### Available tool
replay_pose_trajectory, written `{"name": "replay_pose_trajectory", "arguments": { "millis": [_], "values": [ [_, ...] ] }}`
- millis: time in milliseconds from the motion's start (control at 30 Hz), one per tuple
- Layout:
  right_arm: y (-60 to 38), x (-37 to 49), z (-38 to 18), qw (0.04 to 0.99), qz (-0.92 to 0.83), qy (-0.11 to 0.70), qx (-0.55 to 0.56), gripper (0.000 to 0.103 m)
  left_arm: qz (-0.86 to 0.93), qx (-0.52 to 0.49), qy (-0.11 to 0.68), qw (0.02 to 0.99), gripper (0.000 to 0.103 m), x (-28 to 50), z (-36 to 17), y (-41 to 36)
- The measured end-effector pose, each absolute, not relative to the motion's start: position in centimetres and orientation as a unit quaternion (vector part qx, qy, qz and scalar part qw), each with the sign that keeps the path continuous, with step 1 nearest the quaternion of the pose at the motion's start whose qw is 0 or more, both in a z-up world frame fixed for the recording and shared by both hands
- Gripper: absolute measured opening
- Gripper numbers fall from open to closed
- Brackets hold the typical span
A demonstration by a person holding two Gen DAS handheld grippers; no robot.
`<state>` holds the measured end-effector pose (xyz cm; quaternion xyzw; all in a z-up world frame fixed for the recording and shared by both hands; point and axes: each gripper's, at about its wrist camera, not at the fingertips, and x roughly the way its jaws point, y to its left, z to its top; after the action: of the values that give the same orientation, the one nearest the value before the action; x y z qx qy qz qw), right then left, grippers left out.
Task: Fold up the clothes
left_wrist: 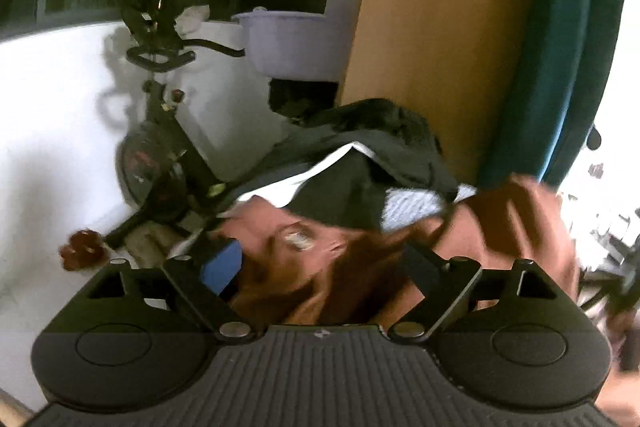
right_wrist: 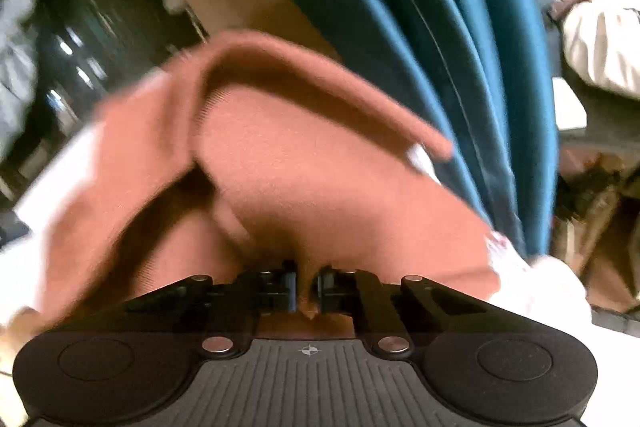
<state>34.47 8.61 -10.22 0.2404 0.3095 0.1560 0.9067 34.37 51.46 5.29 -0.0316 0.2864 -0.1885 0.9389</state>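
Each tool is built of matte black plastic. The left tool (left_wrist: 320,263) has two angular fingers on hinged links, one faced with a blue pad (left_wrist: 222,263) (the other finger's face is dark). Silver round pivot pins sit at the link joints. Below lies a grey ribbed plate with a small compass-like mark at its top edge, flanked by two round black housings with recessed discs. The right tool (right_wrist: 307,285) shows the same black links, silver pins, ribbed plate and mark.

Rust-brown garment (right_wrist: 304,163), crumpled, bunched, blurred, near dark clothes (left_wrist: 360,163)
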Motion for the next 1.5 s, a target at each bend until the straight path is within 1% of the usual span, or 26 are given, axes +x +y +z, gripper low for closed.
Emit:
{"name": "replay_pose_trajectory", "arguments": {
  "millis": [67,133,300,367,400,433,467,500,533,567,633,700,733,767,900,1033,1067,1100,1133,1167,1233,1367,1400,1433,1467,1500],
  "values": [
    [9.6,34.7,-9.1,0.901,0.192,0.297,0.252,0.008,-0.182,-0.031,0.318,0.930,0.089,34.7,4.1,52.4],
    [11.3,35.5,-8.4,0.901,0.218,0.295,0.234,0.007,-0.185,-0.044,0.357,0.915,0.089,35.6,2.1,52.9],
    [15.4,38.0,-9.7,0.908,0.232,0.300,0.176,0.009,-0.185,-0.019,0.432,0.882,0.091,37.6,-3.7,50.9],
    [16.0,37.7,-10.0,0.918,0.223,0.297,0.139,0.013,-0.177,-0.007,0.441,0.880,0.095,37.8,-5.2,50.4],
    [16.1,37.2,-10.0,0.921,0.218,0.297,0.125,0.018,-0.175,-0.008,0.436,0.883,0.095,37.8,-5.5,50.3],
    [16.2,36.7,-10.1,0.924,0.213,0.298,0.110,0.030,-0.174,-0.009,0.431,0.885,0.094,37.9,-5.7,50.2],
    [16.3,35.9,-10.0,0.927,0.203,0.300,0.095,0.039,-0.172,-0.007,0.424,0.889,0.086,37.7,-5.5,50.2],
    [16.3,35.0,-9.9,0.931,0.191,0.302,0.079,0.061,-0.170,-0.006,0.420,0.892,0.080,37.3,-5.1,50.2],
    [16.1,34.1,-9.9,0.932,0.187,0.302,0.067,0.077,-0.168,-0.006,0.415,0.894,0.071,36.9,-4.8,50.3],
    [15.8,33.3,-10.0,0.934,0.186,0.301,0.056,0.081,-0.163,-0.006,0.411,0.897,0.059,36.5,-4.4,50.5],
    [15.2,31.8,-10.4,0.934,0.186,0.304,0.032,0.096,-0.156,-0.016,0.404,0.901,0.044,35.9,-3.6,51.0],
    [15.0,30.5,-11.4,0.931,0.190,0.313,0.006,0.099,-0.140,-0.030,0.401,0.905,0.023,35.5,-3.0,51.7],
    [14.8,29.9,-12.2,0.928,0.191,0.320,-0.012,0.100,-0.128,-0.033,0.402,0.906,0.019,35.6,-2.7,51.9],
    [14.9,29.4,-12.8,0.926,0.190,0.324,-0.030,0.101,-0.127,-0.040,0.403,0.905,0.019,35.6,-2.5,52.2],
    [16.5,29.3,-14.9,0.919,0.186,0.324,-0.125,0.102,-0.130,-0.037,0.396,0.908,0.017,35.0,-1.8,51.8],
    [18.7,29.2,-16.0,0.918,0.152,0.290,-0.225,0.102,-0.131,-0.023,0.381,0.915,0.015,34.3,-0.7,50.9],
    [18.7,29.3,-15.8,0.925,0.128,0.273,-0.232,0.100,-0.131,-0.019,0.378,0.916,0.015,34.1,-0.4,50.7],
    [18.3,29.6,-15.1,0.936,0.110,0.258,-0.215,0.097,-0.129,-0.019,0.372,0.919,0.015,33.9,0.1,50.7],
    [17.8,30.0,-14.2,0.947,0.094,0.243,-0.188,0.097,-0.128,-0.020,0.366,0.921,0.015,33.6,0.5,50.7],
    [17.6,30.5,-13.8,0.951,0.092,0.237,-0.178,0.097,-0.127,-0.020,0.361,0.924,0.014,33.4,0.9,50.7],
    [17.6,31.6,-13.3,0.952,0.102,0.232,-0.173,0.102,-0.133,-0.025,0.350,0.927,0.014,32.9,2.0,50.7],
    [19.3,32.7,-14.0,0.939,0.141,0.216,-0.228,0.101,-0.150,-0.008,0.330,0.932,0.012,32.5,3.3,49.5],
    [19.5,32.8,-13.8,0.938,0.154,0.216,-0.222,0.093,-0.159,0.000,0.326,0.932,0.012,32.4,3.5,49.0],
    [19.3,32.8,-13.4,0.939,0.168,0.222,-0.200,0.069,-0.166,0.001,0.324,0.931,0.011,32.3,3.7,48.7],
    [19.0,32.7,-12.9,0.940,0.183,0.230,-0.174,0.058,-0.174,0.002,0.322,0.931,0.011,32.3,3.8,48.3],
    [18.7,32.7,-12.5,0.939,0.197,0.238,-0.148,0.041,-0.181,0.003,0.320,0.930,0.011,32.2,3.9,47.9]
  ]
}}
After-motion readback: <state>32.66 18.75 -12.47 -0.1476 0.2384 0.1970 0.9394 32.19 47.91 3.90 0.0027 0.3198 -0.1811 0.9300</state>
